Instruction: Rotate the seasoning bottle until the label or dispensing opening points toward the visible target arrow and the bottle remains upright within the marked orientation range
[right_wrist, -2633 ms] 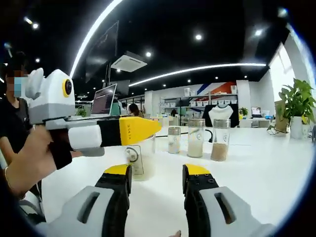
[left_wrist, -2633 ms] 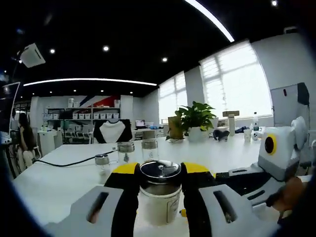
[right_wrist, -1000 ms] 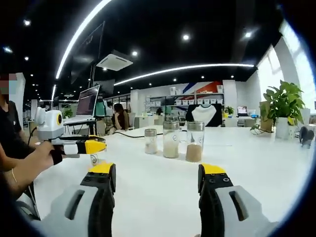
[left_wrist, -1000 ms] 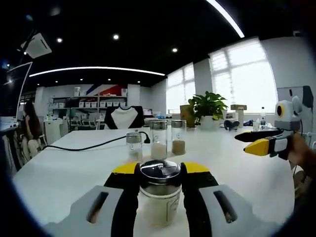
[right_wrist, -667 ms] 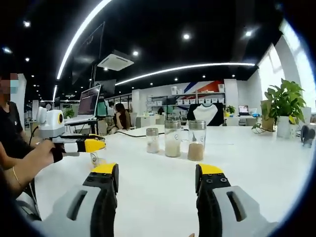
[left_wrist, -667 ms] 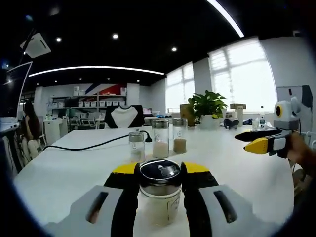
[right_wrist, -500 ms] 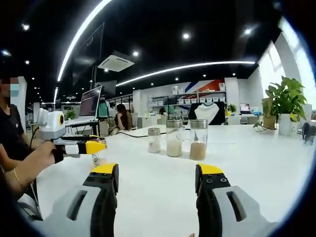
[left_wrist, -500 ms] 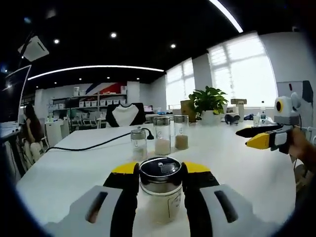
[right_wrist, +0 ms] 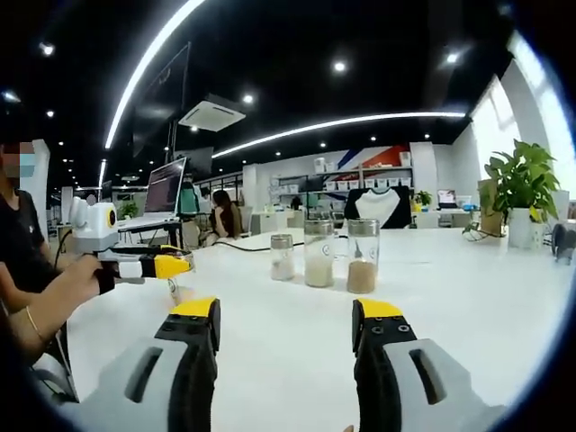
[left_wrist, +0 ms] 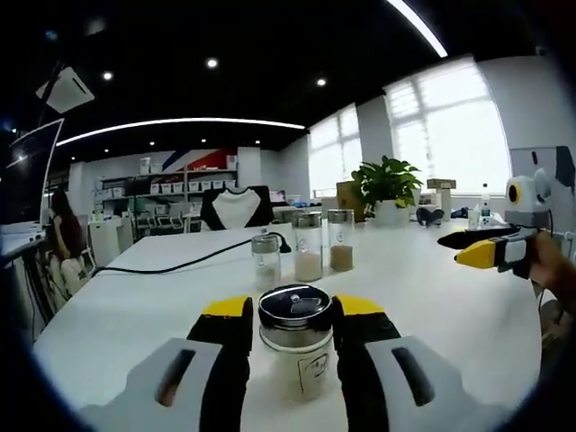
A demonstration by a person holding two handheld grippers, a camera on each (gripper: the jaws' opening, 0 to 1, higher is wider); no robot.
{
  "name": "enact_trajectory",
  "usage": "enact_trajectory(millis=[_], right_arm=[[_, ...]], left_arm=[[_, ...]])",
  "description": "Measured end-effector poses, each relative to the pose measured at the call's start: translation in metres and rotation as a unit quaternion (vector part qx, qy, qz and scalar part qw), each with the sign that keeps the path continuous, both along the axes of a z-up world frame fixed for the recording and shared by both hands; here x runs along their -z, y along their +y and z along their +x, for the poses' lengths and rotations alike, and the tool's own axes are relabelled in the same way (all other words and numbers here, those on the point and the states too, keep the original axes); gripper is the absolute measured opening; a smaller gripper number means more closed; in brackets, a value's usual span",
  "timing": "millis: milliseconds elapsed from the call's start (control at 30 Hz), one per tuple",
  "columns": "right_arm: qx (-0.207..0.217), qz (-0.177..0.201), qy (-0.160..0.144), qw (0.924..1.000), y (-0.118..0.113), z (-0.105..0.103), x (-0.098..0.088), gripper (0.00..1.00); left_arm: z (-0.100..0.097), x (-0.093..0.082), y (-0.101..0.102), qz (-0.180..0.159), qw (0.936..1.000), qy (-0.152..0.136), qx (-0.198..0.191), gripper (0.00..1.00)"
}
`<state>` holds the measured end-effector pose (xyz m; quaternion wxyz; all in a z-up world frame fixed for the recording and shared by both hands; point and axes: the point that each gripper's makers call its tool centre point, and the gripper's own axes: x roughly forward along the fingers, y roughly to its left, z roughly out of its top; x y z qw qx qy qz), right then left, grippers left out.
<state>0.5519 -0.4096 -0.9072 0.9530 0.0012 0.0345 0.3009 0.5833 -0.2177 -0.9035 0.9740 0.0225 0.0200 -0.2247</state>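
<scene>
The seasoning bottle point(left_wrist: 297, 346), glass with a steel lid and pale contents, stands upright on the white table point(left_wrist: 135, 306). My left gripper point(left_wrist: 293, 308) is shut on it at lid height, its yellow-tipped jaws close on either side. A small label faces me on the glass. In the right gripper view the left gripper point(right_wrist: 166, 266) sits at the far left in a hand, with the bottle point(right_wrist: 172, 290) under its tips. My right gripper point(right_wrist: 288, 309) is open over bare table with nothing in it; it also shows at the right edge of the left gripper view point(left_wrist: 468, 256).
Three glass jars point(left_wrist: 308, 247) point(right_wrist: 318, 254) stand in a row mid-table. A black cable point(left_wrist: 162, 261) runs to their left. A potted plant point(left_wrist: 387, 184) and small items sit at the far end. A seated person point(right_wrist: 22, 243) is at the left.
The left gripper view has swung, so the jars sit further right than before. The bottle stays between the left jaws. The right gripper has pulled back from the bottle and widened.
</scene>
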Motion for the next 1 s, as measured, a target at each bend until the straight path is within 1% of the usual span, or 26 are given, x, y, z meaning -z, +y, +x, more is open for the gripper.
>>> enact_trajectory(millis=[133,233,300,400,467,500,533,600,667,767,833,867,900,1000], right_arm=[[0.001,0.002,-0.004,1.0000,-0.003,0.002,-0.004,0.59],[0.004,0.003,-0.004,1.0000,-0.004,0.001,-0.004,0.59],[0.005,0.003,-0.004,1.0000,-0.005,0.001,-0.004,0.59],[0.009,-0.014,-0.005,0.9998,-0.006,0.002,-0.002,0.59],[0.007,-0.009,-0.005,0.9999,-0.005,0.001,-0.004,0.59],[0.005,-0.005,-0.005,1.0000,-0.005,0.002,-0.005,0.59],[0.003,-0.004,-0.005,1.0000,-0.005,0.001,-0.005,0.59],[0.002,-0.020,-0.004,0.9998,-0.004,0.002,-0.003,0.59],[0.003,-0.021,-0.005,0.9998,-0.005,0.002,-0.004,0.59],[0.000,-0.013,-0.004,0.9999,-0.005,0.001,-0.006,0.60],[0.000,-0.012,-0.004,0.9999,-0.007,0.001,-0.006,0.61],[0.003,-0.005,-0.002,1.0000,-0.009,0.001,-0.008,0.61],[0.001,-0.001,-0.003,1.0000,-0.009,0.000,-0.009,0.61],[0.000,0.006,0.001,1.0000,-0.011,0.000,-0.009,0.63]], left_arm=[[0.005,-0.006,0.004,-0.004,0.9999,-0.006,-0.011,0.43],[0.006,-0.011,0.005,-0.010,0.9998,-0.013,-0.013,0.44],[0.006,-0.013,0.003,-0.001,0.9997,-0.023,-0.013,0.44],[0.007,-0.013,-0.001,0.009,0.9997,-0.019,-0.013,0.46],[0.007,-0.015,-0.001,0.010,0.9996,-0.022,-0.017,0.49],[0.009,-0.018,0.000,0.005,0.9995,-0.024,-0.021,0.51],[0.010,-0.021,0.000,0.002,0.9993,-0.026,-0.025,0.55],[0.013,-0.028,0.001,0.003,0.9990,-0.029,-0.035,0.63],[0.017,-0.032,0.002,0.007,0.9987,-0.030,-0.042,0.70],[0.024,-0.041,0.004,0.013,0.9976,-0.034,-0.059,0.75],[0.026,-0.045,0.006,0.016,0.9964,-0.036,-0.075,0.77],[0.027,-0.047,0.006,0.013,0.9961,-0.038,-0.079,0.77],[0.029,-0.049,0.008,0.003,0.9956,-0.040,-0.085,0.78],[0.035,-0.050,0.010,-0.019,0.9949,-0.029,-0.095,0.88]])
